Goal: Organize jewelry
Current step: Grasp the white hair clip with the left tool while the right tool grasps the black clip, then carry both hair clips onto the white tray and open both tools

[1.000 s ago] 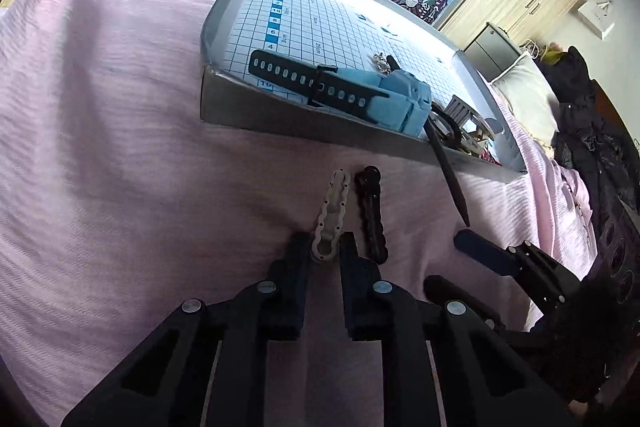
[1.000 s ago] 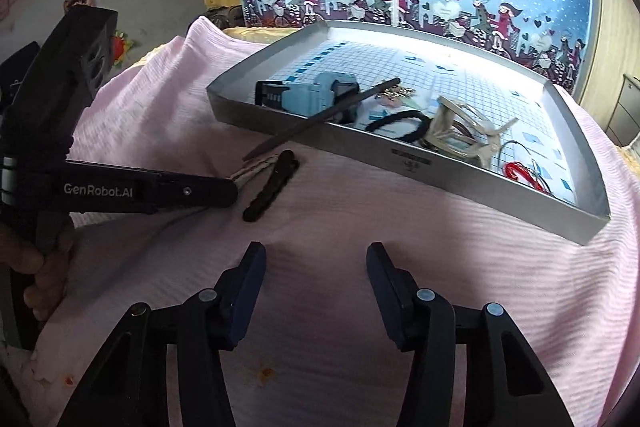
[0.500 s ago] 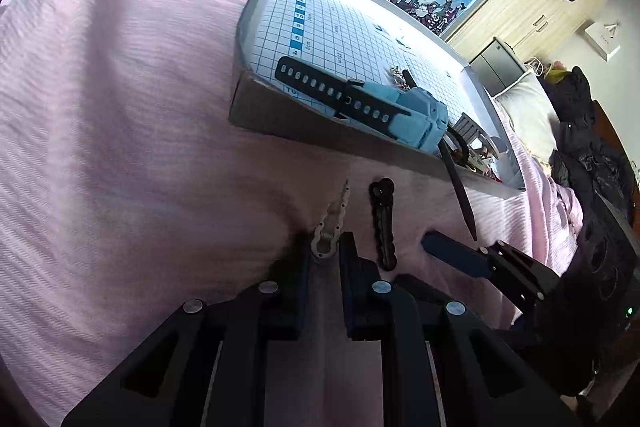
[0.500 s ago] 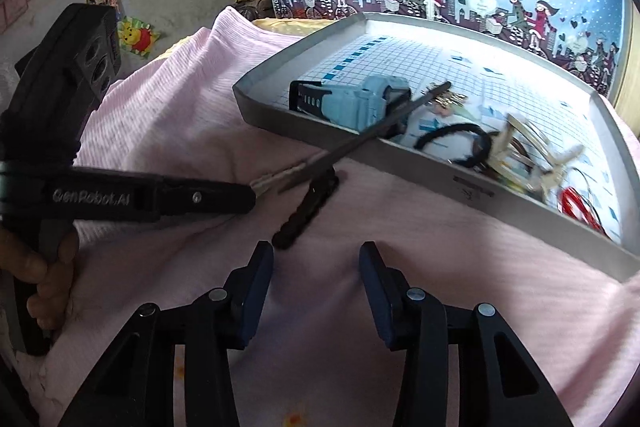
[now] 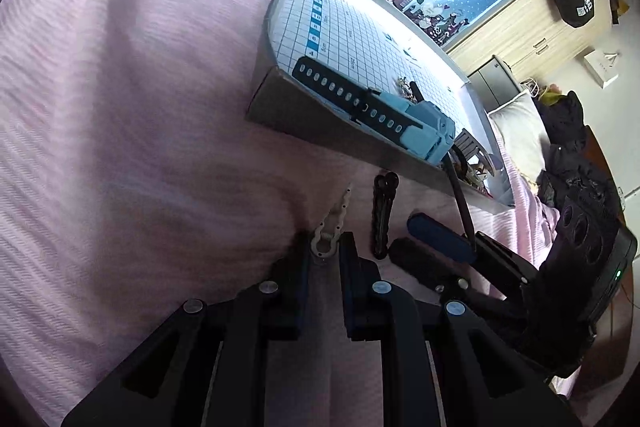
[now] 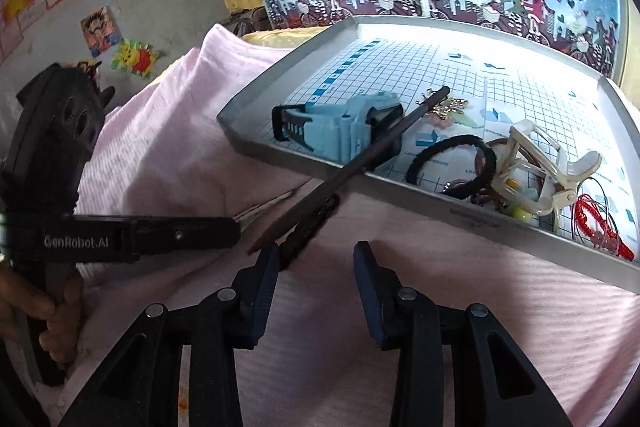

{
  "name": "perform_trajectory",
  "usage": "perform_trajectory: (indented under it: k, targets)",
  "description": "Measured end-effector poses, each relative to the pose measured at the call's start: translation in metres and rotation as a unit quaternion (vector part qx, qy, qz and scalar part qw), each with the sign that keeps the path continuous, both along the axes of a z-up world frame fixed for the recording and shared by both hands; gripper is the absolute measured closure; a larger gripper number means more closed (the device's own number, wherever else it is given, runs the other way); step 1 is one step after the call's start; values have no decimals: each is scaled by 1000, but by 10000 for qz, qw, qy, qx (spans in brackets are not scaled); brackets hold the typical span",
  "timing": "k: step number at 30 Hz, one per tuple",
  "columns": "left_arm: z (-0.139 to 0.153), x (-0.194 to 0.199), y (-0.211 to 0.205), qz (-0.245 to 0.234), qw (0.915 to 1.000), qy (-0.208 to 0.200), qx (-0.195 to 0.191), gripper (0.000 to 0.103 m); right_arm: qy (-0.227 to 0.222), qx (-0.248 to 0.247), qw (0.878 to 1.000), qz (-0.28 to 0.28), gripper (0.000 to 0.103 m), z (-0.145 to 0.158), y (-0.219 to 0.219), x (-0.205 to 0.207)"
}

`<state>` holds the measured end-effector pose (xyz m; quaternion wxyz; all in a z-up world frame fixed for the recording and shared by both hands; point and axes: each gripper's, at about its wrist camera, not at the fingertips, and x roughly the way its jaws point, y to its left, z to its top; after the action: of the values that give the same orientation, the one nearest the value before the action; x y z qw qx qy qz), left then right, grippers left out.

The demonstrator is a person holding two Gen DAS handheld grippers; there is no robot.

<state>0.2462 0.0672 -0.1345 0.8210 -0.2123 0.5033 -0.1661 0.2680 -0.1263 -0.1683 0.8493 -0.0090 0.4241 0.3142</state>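
Left gripper (image 5: pixel 325 251): black frame, blue-lined fingers (image 5: pixel 349 267), silver screws, white "GenRobot.AI" marking. Right gripper (image 6: pixel 315 259): identical; green indicator light at 3 o'clock of its housing.

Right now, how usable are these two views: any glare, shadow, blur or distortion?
Left wrist view: strong fisheye bend, black corners, the left gripper shading the pink cloth, slight softness at the edges. Right wrist view: glare whitens the far part of the tray; the nearer items stay sharp.
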Motion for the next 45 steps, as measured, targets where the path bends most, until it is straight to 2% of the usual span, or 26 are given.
perform_trajectory:
  k: [9,15,17,19,26,30,34,36,40,45]
  targets:
    - [5,-5,0,201,9993,-147,268,91,80,-91,9998,-138,66,-3,10,8]
    - [4,-3,-2,184,9993,-92,306,91,167,-273,9994,-154,67,-9,17,14]
    - [2,-2,-2,167,9994,-47,286,91,177,-285,9993,-171,74,-10,16,15]
    - [2,1,-5,165,9995,-21,264,91,279,-175,9992,-229,92,-10,9,16]
    - [1,3,-10,32,9994,8,357,91,524,105,9979,-358,97,-9,-11,9]
    - [5,1,-26,-202,9967,-51,780,92,626,181,9967,-477,97,-5,-23,-2]
    - [8,-7,-48,-629,9885,-154,1364,93,761,302,9946,-636,97,-3,-35,-13]
    - [10,-13,-56,-813,9851,-172,1507,93,771,363,9939,-695,97,-1,-40,-19]
    - [11,-25,-62,-995,9865,-63,1301,93,831,631,9902,-928,97,4,-53,-32]
    - [24,-35,-52,-733,9956,74,578,93,659,953,9854,-1250,97,23,-72,-40]
